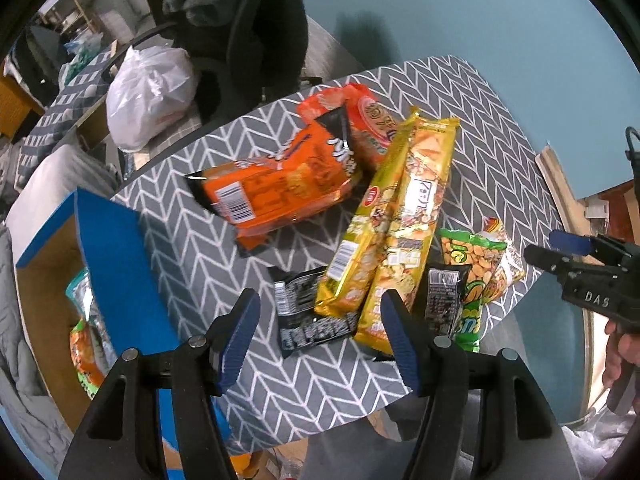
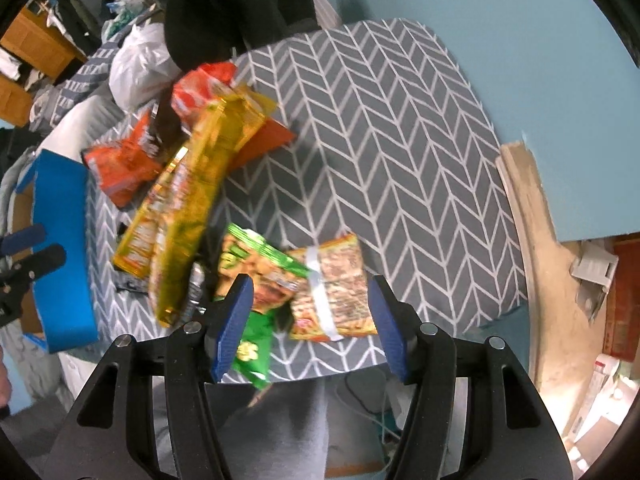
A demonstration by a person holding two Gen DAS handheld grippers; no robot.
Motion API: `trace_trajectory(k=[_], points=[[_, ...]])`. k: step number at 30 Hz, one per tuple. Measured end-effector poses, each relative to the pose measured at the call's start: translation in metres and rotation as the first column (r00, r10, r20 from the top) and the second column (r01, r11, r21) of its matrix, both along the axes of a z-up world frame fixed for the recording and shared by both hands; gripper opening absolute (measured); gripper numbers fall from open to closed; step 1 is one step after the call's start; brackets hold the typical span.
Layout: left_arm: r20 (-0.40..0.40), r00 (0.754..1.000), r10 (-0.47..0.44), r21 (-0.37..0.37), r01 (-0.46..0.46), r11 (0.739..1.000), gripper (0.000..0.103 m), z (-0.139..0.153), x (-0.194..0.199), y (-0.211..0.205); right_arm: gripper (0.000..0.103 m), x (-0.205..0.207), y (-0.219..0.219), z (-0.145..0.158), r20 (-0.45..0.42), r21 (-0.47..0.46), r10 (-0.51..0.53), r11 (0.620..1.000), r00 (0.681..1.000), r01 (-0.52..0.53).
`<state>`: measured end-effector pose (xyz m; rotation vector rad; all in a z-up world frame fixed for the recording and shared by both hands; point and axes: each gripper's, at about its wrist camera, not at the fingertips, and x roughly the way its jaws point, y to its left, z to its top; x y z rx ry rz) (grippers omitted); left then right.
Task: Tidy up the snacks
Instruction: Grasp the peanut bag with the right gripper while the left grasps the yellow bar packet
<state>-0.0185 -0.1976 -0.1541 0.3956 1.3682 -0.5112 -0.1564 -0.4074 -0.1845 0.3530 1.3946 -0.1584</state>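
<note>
From the left wrist, the left gripper (image 1: 320,332) hangs released, its ribbed blue pads spread wide over the near edge of a table (image 1: 472,92) draped in grey cloth with a white chevron print. Between the pads lie two long glossy yellow snack packs (image 1: 404,216), side by side and running away toward the far side. Just left of their near ends sits a crinkled black packet (image 1: 308,312); a second black packet (image 1: 444,296) lies to their right, touching a green peanut bag (image 1: 472,264). Farther off, two orange foil bags (image 1: 280,188) overlap, the far one redder. At the left stands an open cardboard box with blue flaps (image 1: 116,264), some packets already inside. The right gripper (image 1: 576,252) shows at the right edge; whether it is parted or clenched cannot be told there.

From the right wrist, the right gripper (image 2: 308,328) is released and holds nothing, poised over the near table edge. Between its pads lie the green bag (image 2: 256,264) and a flat tan packet banded with white tape (image 2: 336,288). The cloth to the far right is bare, rounded at its corners. The yellow packs (image 2: 188,208) are blurred.
</note>
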Motion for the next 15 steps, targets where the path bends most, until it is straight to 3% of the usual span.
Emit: trace_trajectory(k=[9, 15], points=[[-0.021, 0.999, -0.028, 0.005, 0.028, 1.0, 0.066, -0.02, -0.003, -0.026, 0.061, -0.013, -0.007, -0.044, -0.081, 0.021, 0.023, 1.0, 0.996, -0.021], [-0.042, 0.999, -0.021, 0.0, 0.021, 1.0, 0.068, -0.03, -0.005, -0.038, 0.061, -0.015, -0.003, -0.055, -0.099, 0.038, 0.049, 0.998, 0.994, -0.046]])
